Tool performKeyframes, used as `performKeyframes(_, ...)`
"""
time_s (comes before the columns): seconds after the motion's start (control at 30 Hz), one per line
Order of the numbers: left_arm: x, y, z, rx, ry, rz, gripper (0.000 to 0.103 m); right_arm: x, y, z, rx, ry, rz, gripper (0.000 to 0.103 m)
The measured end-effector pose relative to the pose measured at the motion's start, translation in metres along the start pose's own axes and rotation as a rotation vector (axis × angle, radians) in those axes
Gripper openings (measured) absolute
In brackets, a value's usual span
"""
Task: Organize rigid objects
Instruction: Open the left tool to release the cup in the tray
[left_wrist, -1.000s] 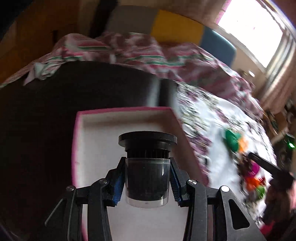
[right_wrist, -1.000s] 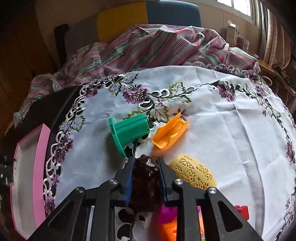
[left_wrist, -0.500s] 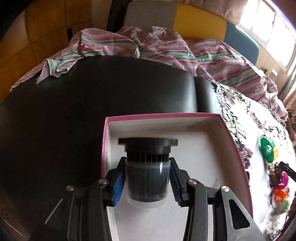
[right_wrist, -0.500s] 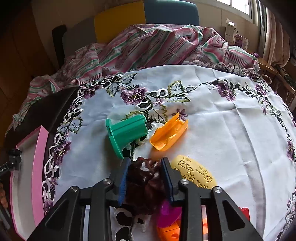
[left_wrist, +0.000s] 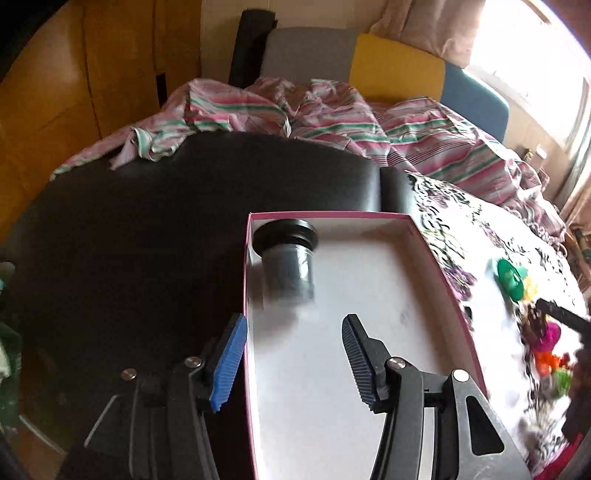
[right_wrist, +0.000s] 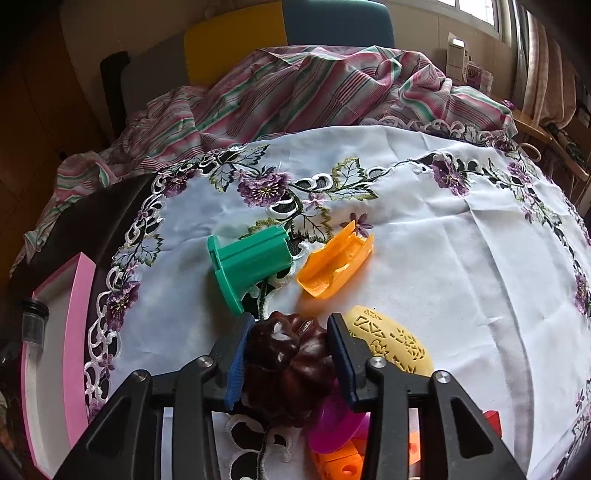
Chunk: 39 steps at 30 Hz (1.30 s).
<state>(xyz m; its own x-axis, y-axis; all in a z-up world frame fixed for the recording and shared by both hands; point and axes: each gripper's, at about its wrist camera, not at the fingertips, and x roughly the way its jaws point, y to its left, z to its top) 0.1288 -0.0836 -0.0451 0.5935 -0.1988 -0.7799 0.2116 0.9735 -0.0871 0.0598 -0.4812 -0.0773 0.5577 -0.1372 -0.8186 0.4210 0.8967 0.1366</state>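
A clear jar with a black cap (left_wrist: 290, 260) lies blurred in the far left corner of the pink-rimmed white box (left_wrist: 448, 288); it also shows in the right wrist view (right_wrist: 34, 321). My left gripper (left_wrist: 291, 354) is open and empty, back from the jar, its left finger outside the box wall. My right gripper (right_wrist: 286, 350) is shut on a dark brown pumpkin-shaped object (right_wrist: 288, 365) just above the embroidered white tablecloth (right_wrist: 443, 258).
On the cloth lie a green flanged piece (right_wrist: 251, 262), an orange open case (right_wrist: 336, 264), a yellow patterned oval (right_wrist: 391, 341), a magenta disc (right_wrist: 334, 421) and orange blocks (right_wrist: 340, 461). The box (right_wrist: 79, 332) sits on a black surface (left_wrist: 129, 240). Striped fabric (right_wrist: 295, 88) lies behind.
My left gripper opened and let go of the jar, which now lies in the box corner. My right gripper closed on the brown object and shifted slightly.
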Motion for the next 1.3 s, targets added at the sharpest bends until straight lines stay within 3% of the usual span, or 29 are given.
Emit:
performKeyframes(0.07, -0.016, -0.007, -0.011, 0.007, -0.018, 0.0, 0.06, -0.002, 0.003, -0.001, -0.019, -0.01, -0.006, 0.023)
performKeyframes(0.43, -0.06, -0.023, -0.045, 0.071, -0.049, 0.007, 0.06, -0.007, 0.017, -0.005, -0.093, -0.035, -0.052, 0.022)
performKeyframes(1.3, -0.071, -0.014, -0.064, 0.064, -0.038, 0.016, 0.06, -0.041, 0.038, -0.013, -0.135, -0.087, 0.101, 0.022)
